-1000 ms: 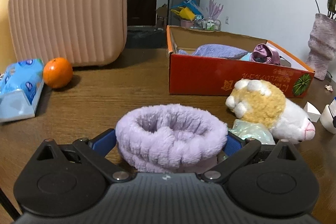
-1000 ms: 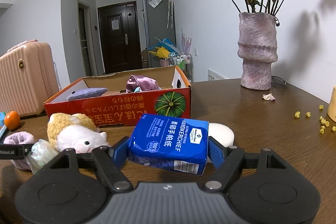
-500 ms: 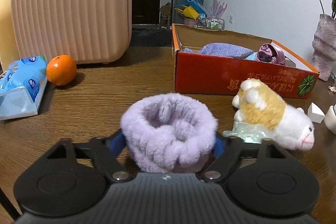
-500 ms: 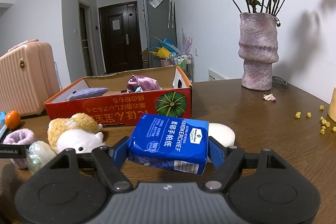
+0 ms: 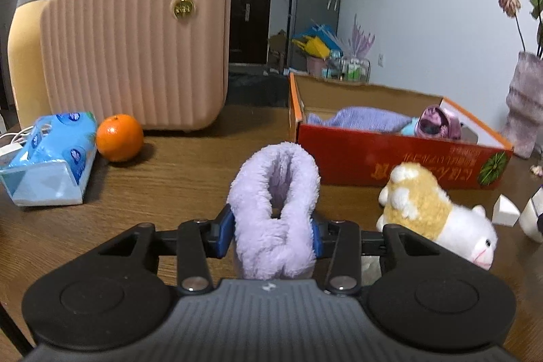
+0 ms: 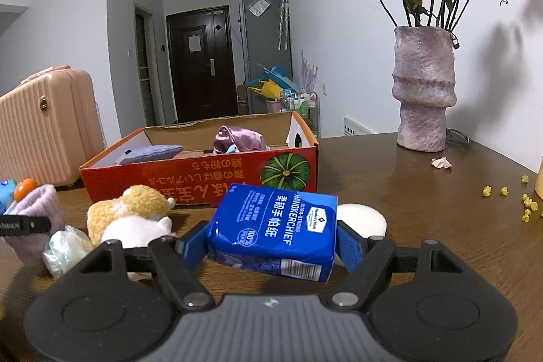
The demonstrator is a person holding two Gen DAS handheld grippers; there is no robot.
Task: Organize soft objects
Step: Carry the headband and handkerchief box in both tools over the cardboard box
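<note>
Fluffy lilac plush on the headband (image 5: 275,209). Glossy blue plastic wrap around the tissue pack (image 6: 275,228). Printed red cardboard for the box (image 6: 203,178). Dark, grained, slightly shiny wood across the table (image 6: 424,202). Ribbed smooth plastic on the suitcase (image 5: 135,46).

The red box (image 5: 400,158) stood open-topped, so entry from above was free. Before its front wall a plush toy (image 5: 437,212) blocked the right side, while bare worktop (image 5: 190,172) lay to its left toward the orange (image 5: 118,138).

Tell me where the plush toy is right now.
The plush toy lies on the table in front of the red box, right of the left gripper squeezing the purple headband.
</note>
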